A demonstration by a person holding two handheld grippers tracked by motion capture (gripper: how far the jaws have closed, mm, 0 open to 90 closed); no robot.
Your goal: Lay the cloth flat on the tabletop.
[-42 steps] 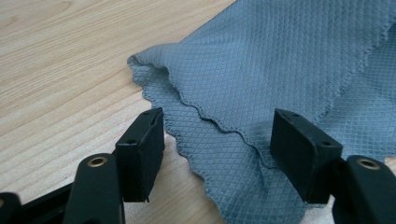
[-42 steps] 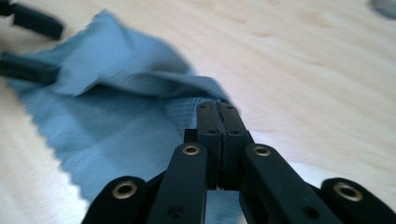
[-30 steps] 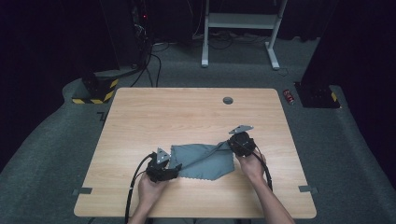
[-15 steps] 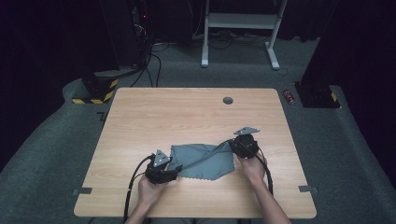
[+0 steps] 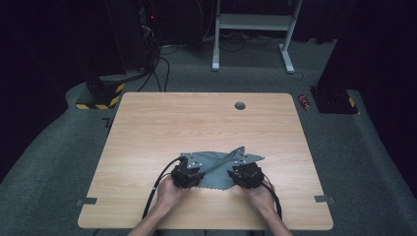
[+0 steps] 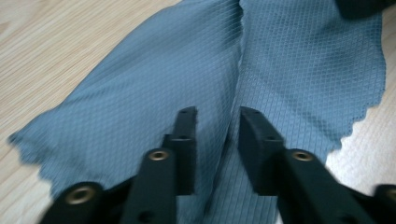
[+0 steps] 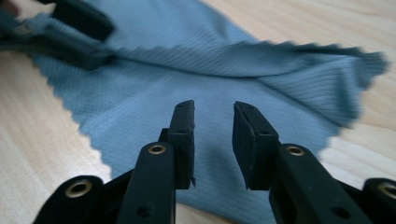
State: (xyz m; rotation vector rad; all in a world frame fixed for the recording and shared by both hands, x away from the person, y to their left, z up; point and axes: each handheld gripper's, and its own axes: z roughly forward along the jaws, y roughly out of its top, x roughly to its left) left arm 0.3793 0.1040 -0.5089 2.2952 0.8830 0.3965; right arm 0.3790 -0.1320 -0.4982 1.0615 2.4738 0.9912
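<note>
Grey-blue cloth [image 5: 216,169] near table's [image 5: 147,132] front edge, between both grippers.

We see the left gripper [image 6: 217,123] closing, a raised fold in its narrow gap, unpinched; the right gripper [image 7: 212,121] opening, holding nothing, cloth beneath.

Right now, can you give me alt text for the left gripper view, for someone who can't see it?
A blue-grey cloth with a diamond weave lies creased on a light wooden table, a fold ridge running between the left gripper's two black fingers, which stand slightly apart over it. The cloth's zigzag edge shows at the right.
</note>
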